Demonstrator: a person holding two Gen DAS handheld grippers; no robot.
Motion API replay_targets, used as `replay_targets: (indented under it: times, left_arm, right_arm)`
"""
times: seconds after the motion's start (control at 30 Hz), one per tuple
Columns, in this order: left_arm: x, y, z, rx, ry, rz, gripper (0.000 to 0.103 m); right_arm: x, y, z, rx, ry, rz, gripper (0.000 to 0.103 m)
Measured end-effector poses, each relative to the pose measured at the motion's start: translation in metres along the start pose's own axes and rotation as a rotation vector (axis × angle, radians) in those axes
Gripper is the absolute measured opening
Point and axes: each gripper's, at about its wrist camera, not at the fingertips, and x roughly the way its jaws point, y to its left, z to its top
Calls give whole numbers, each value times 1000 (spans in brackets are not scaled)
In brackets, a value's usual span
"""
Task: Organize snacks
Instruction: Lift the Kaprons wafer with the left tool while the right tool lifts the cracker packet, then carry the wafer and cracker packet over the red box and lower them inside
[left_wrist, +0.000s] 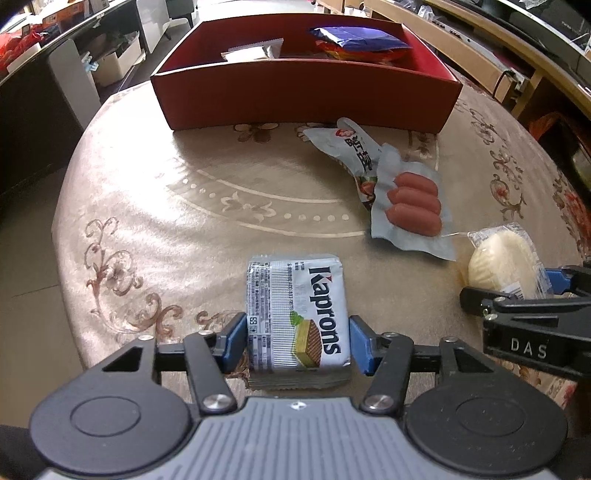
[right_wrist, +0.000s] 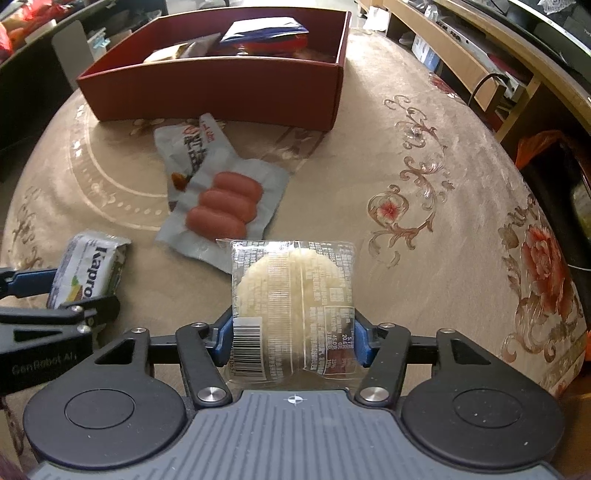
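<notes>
Pick-up step: left gripper (left_wrist: 297, 341) pinching wafer packet (left_wrist: 297, 314), right gripper (right_wrist: 293, 339) pinching rice-cake packet (right_wrist: 293, 306); next, carry both into red box (left_wrist: 306, 94).

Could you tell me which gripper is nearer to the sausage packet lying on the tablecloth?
Right. The right gripper, closed on the clear-wrapped round cake, sits just below the sausage packet. The left gripper, gripping the Kaprons wafer pack, is farther off.
</notes>
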Motion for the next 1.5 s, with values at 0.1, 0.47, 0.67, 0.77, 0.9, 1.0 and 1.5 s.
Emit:
replay_targets:
  times: [0.1, 0.47, 0.67, 0.77, 0.9, 1.0, 1.5]
  left_arm:
    - [-2, 1, -2, -3, 0, -11, 57]
    - [-17, 6, -12, -7, -20, -33, 57]
    - [-26, 9, -14, -17, -34, -51, 57]
    - [-31, 12, -10, -31, -50, -62, 57]
    - [-38, 15, 1, -52, -87, -73, 57]
    - [-40, 16, 11, -62, -102, -73, 57]
    - [-44, 27, 71, -134, -176, -91, 57]
  right_arm:
    - [-3, 2, -3, 1, 1, -2, 66]
    - [-18, 7, -15, 19, -25, 10, 66]
    - [-29, 12, -16, 25, -53, 30, 66]
    - [-33, 14, -13, 28, -69, 36, 66]
    - [-41, 10, -3, 50, -111, 46, 66]
    - [-44, 9, 5, 62, -132, 56, 66]
    - [-43, 9, 57, 87, -191, 90, 66]
